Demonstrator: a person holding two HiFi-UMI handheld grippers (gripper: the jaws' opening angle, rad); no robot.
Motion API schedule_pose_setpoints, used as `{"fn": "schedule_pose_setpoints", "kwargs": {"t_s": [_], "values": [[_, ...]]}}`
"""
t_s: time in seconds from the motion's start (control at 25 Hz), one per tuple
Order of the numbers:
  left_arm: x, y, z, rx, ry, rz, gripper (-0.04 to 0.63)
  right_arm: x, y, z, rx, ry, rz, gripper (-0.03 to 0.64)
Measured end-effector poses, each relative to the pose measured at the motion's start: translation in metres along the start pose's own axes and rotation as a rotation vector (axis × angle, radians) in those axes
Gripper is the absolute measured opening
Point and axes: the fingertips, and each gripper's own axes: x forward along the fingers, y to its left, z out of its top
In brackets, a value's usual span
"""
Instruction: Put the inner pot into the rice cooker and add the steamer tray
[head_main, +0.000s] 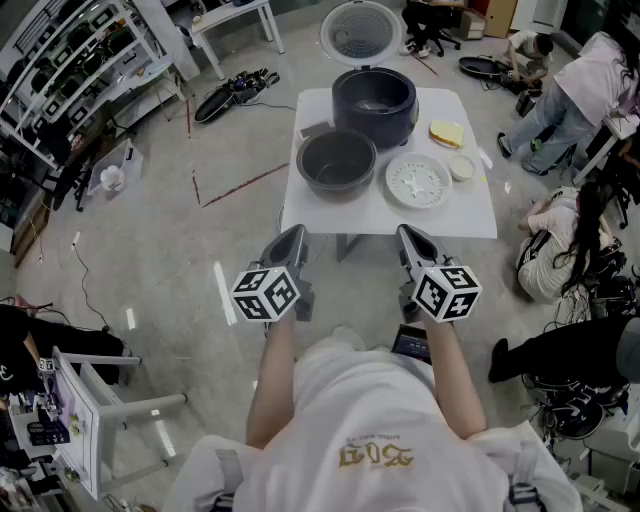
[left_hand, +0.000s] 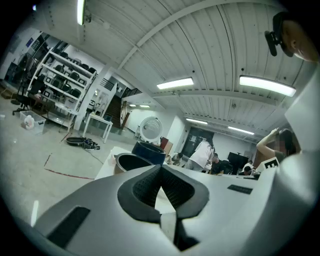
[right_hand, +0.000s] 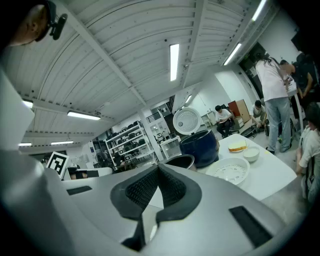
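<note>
Left claw (head_main: 291, 238) and right claw (head_main: 408, 238): both fully closed, holding nothing, short of the bench (head_main: 445, 222). Rice cooker (head_main: 374, 103): lid raised. Inner pot (head_main: 336, 160): on the bench, just beside the cooker, at its near-left. Steamer tray (head_main: 418, 181): at its near-right.

Inner pot (head_main: 337, 160) near rice cooker (head_main: 374, 100), steamer tray (head_main: 418, 181) alongside

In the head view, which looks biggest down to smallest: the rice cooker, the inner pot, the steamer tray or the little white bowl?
1. rice cooker, with its lid up
2. inner pot, nearly as wide as the cooker's body
3. steamer tray
4. little white bowl
</note>
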Motion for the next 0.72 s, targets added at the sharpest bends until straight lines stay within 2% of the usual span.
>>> {"fn": "schedule_pose_setpoints", "kwargs": {"t_s": [0.08,0.28,0.44,0.48,0.52,0.56,0.6,0.64,0.72], "values": [[0.000,0.002,-0.002,0.012,0.009,0.008,0.015,0.000,0.003,-0.008,-0.012,0.026,0.001,0.009],[-0.006,0.006,-0.005,0.036,0.014,0.024,0.015,-0.001,0.009,-0.010,0.047,0.028,0.036,0.009],[-0.005,0.013,-0.007,0.023,0.009,0.043,0.015,0.000,-0.001,-0.010,0.021,0.034,0.001,0.009],[-0.004,0.014,-0.009,0.016,0.016,0.040,0.027,0.000,-0.003,-0.009,0.012,0.028,-0.009,0.009],[-0.002,0.013,-0.011,0.011,0.025,0.031,0.127,0.001,-0.005,-0.009,0.001,0.025,-0.016,0.009],[0.000,0.013,-0.011,0.008,0.032,0.023,0.238,0.002,-0.005,-0.010,-0.009,0.033,-0.017,0.055],[0.000,0.013,-0.011,0.008,0.034,0.019,0.269,0.005,-0.004,-0.012,-0.017,0.047,-0.013,0.168],[-0.001,0.015,-0.011,0.010,0.032,0.020,0.284,0.008,-0.002,-0.015,-0.022,0.062,-0.009,0.232],[-0.005,0.020,-0.010,0.014,0.025,0.029,0.299,0.013,0.000,-0.019,-0.027,0.071,-0.015,0.261]]}}
